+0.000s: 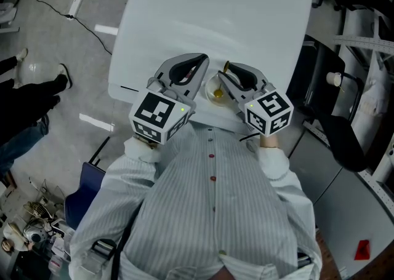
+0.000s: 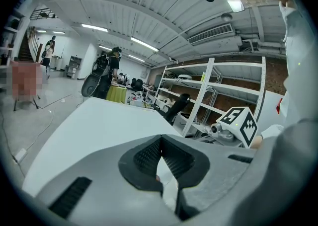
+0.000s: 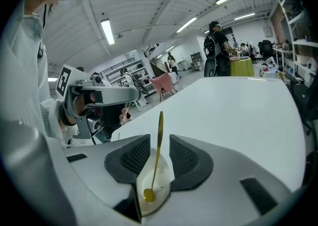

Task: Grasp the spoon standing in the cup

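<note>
Right at the near edge of the white counter point(image 1: 215, 14), a small white cup point(image 1: 212, 85) sits between the two tools, close to the person's striped shirt point(image 1: 209, 199). In the cup stands the gold spoon point(image 3: 159, 123): its bowl rests on the cup's bottom and its thin handle rises almost upright, leaning a little away from the camera in the right gripper view.

The right gripper point(image 3: 159, 140) is brought in over the cup, and its fingers point(image 3: 135, 158) are released, spread to either side of the spoon handle. The handle stands in the gap between the ribbed pads; a sliver of space shows on each side, so neither pad presses it. The cup's white inside shows just below the gap.

The left gripper point(image 2: 160, 144) hovers just beside the cup on its other side. Its fingers point(image 2: 144, 158) are clenched, the tips meeting, and nothing is held between them; only a narrow wedge of pale surface shows lower down between the pads.

From the head view the two tools angle toward each other, their tips near the cup.
</note>
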### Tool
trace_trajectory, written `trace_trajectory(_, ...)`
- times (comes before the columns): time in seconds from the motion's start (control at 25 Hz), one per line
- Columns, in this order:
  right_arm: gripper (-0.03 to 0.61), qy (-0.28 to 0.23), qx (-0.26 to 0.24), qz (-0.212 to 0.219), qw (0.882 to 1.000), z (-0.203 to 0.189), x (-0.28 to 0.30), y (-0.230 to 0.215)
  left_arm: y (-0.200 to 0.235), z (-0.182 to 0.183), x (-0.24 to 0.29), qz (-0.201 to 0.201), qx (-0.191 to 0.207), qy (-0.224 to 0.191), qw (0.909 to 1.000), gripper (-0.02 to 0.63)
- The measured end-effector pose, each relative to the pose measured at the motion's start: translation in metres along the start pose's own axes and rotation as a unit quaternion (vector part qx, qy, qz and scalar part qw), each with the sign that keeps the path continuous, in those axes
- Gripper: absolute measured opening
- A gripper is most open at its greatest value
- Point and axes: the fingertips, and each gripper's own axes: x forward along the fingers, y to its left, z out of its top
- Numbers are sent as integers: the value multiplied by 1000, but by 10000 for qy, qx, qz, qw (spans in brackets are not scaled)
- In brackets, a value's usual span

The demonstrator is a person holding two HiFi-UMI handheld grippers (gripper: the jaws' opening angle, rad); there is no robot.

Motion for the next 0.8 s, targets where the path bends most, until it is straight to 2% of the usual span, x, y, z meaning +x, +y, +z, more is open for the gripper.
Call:
trace_trajectory(0.4, 49, -11, -131, -135, 9998, 1, -1, -2, 6, 0, -6, 92, -27, -28, 10000, 8)
trace_trajectory(0.8, 26, -48, -72, -187, 9998, 3, -5, -2, 5, 3, -8, 83, -6, -65, 9999, 8)
